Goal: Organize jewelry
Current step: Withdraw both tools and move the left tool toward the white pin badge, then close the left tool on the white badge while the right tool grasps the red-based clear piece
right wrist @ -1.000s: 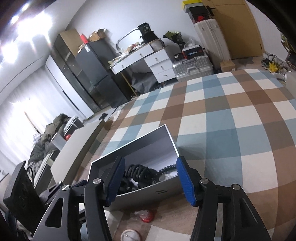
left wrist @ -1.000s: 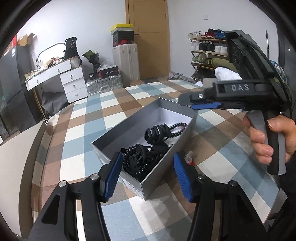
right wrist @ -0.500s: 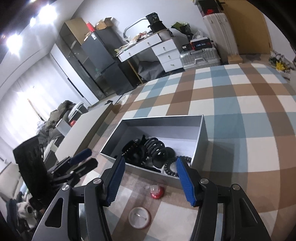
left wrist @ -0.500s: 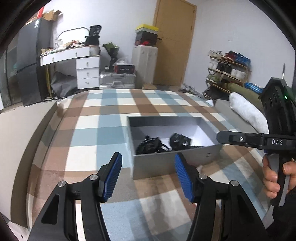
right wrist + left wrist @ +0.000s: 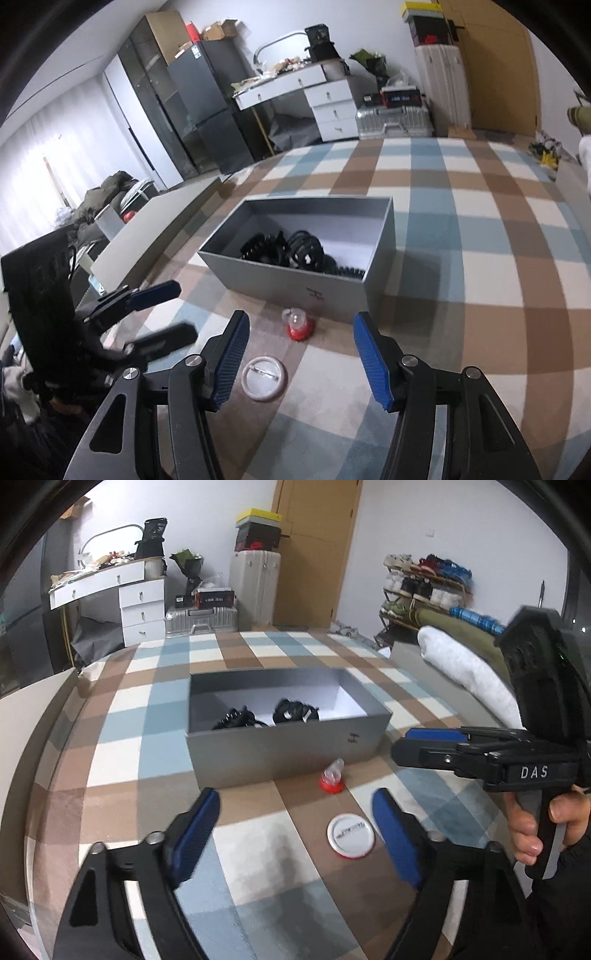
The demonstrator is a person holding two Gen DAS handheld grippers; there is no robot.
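Left wrist view: the left tongs [image 5: 295, 834] hang released and empty above the checked table [image 5: 110, 746]. A white badge [image 5: 351, 835] lies flat between their tips, nearer the right blade. Just ahead of it stands a small red-based trinket [image 5: 331, 778], close against the front wall of the grey box [image 5: 280, 749]. Black clips [image 5: 266, 716] already lie inside the box. The right tongs [image 5: 428, 744] reach in from the right, above and beyond the badge; in this view their blades overlap, so their spread cannot be judged here.

Right wrist view: the right tongs [image 5: 299, 363] are also released and hold nothing. The badge [image 5: 264, 377] sits between the tips, close to the left blade, with the trinket [image 5: 297, 325] ahead and the box [image 5: 295, 277] beyond it. The clips [image 5: 288, 249] and a beaded band [image 5: 349, 271] lie inside. The left tongs [image 5: 162, 314] show at the left, spread apart.

The badge and trinket look like the pieces left to box. For the badge, likely the harder one, a good approach would be to come down steeply, set one blade under its rim and close slowly, since a flat disc may skid on the cloth. The trinket seems easier: pinch its body from the sides, lift clear of the wall, then release low inside the box.
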